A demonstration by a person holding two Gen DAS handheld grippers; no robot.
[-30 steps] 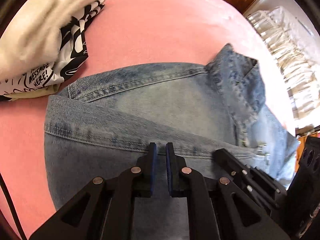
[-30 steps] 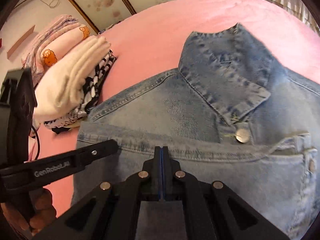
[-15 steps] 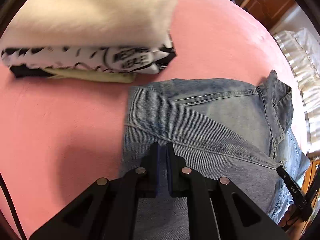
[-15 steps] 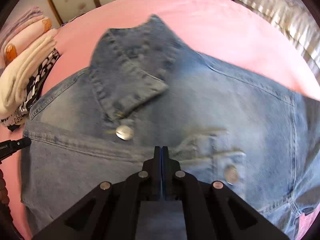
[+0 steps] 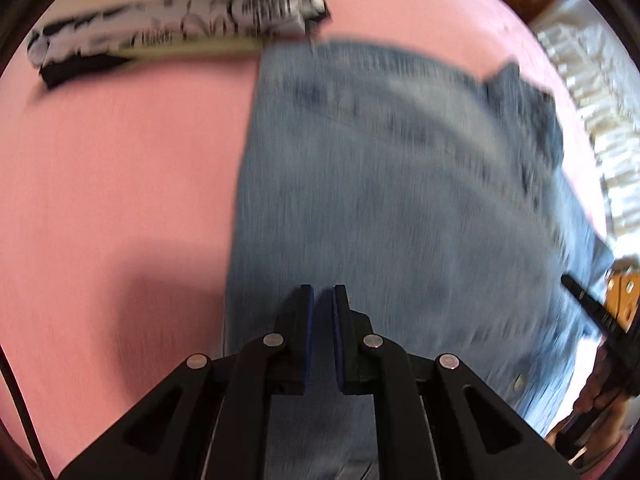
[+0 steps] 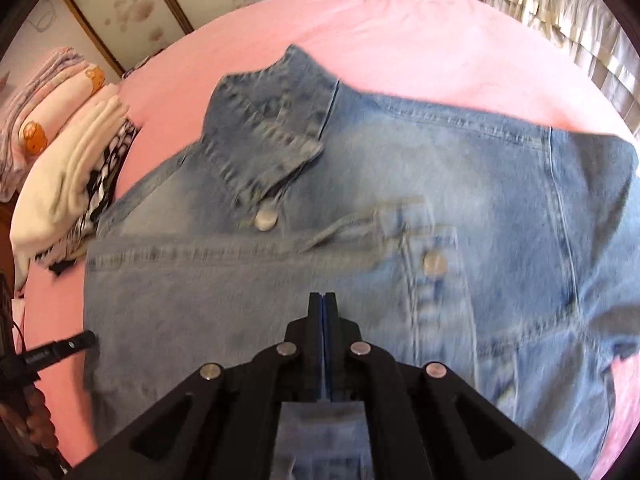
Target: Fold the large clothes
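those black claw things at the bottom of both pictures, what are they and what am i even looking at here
They are two hand-held grippers, one in each of a person's hands, each with a wide-angle camera looking along its two fingers. One picture is from the left gripper, the other from the right gripper.

Both look down on a pink bed where a denim jacket lies spread, collar up and snap buttons showing. Beside it sits a stack of folded clothes.

Both grippers are shut, and denim shows under each, so each seems to pinch the jacket's near edge, though the contact itself is hidden. The left picture is blurred. At each picture's side you can glimpse the other gripper and the hand holding it.
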